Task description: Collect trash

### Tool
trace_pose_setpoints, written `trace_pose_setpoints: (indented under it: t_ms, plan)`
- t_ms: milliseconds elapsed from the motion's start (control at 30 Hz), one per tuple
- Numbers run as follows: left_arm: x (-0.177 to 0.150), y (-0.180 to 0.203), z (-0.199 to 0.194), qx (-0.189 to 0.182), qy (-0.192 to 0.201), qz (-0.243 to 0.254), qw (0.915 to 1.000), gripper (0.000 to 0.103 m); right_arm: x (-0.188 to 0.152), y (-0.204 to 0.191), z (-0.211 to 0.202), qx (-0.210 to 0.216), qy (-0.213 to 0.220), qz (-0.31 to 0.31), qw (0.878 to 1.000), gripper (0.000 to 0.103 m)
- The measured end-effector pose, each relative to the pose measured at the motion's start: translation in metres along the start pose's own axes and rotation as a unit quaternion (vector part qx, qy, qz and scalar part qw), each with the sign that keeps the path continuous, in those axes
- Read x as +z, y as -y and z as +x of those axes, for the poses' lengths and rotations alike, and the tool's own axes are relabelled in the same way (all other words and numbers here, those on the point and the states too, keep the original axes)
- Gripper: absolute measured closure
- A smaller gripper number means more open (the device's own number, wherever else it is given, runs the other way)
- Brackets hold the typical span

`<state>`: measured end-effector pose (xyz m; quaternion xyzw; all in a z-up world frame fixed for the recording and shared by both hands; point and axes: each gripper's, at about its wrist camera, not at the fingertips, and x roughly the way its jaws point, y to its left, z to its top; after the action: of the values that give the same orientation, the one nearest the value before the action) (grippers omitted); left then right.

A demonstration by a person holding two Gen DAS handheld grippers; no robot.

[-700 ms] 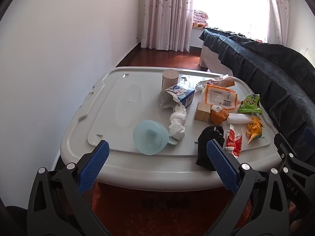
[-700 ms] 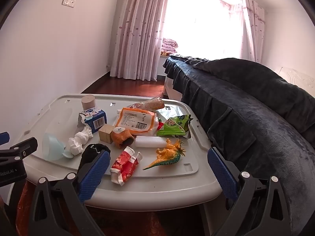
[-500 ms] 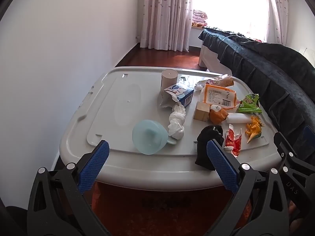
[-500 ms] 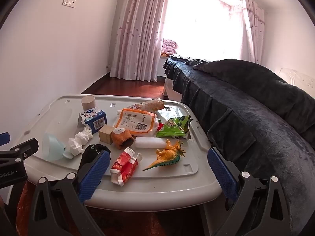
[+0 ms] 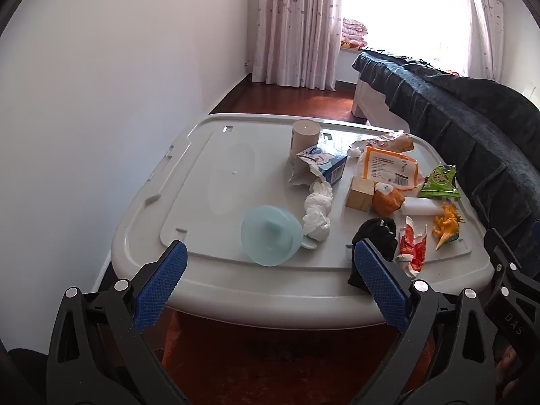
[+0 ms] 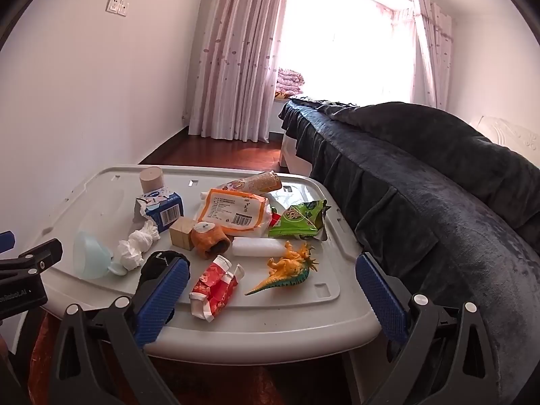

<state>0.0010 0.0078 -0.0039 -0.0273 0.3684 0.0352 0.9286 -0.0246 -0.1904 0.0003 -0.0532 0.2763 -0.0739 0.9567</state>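
A dark velvety bed cover runs along the right of a grey plastic bin-lid surface, where litter crowds the right half: an orange-and-white snack bag, a crinkled green packet, a torn blue-and-white carton, a red-and-white wrapper lying lengthwise toward the near edge, and a twisted white tissue beside a pale blue funnel. Short of the near edge, the left hand-held gripper and right hand-held gripper each hang spread wide, blue ribbed pads touching nothing.
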Motion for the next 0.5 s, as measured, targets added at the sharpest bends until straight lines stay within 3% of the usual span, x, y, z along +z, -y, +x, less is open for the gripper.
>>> trace_pose_setpoints:
  t_ms: [500]
  plan:
    - [-0.0039,-0.0096,0.0033,-0.002,-0.003,-0.028,0.9996,0.006,0.0005,-0.001,-0.0008,0.001,0.002,0.002,1.0,0.005]
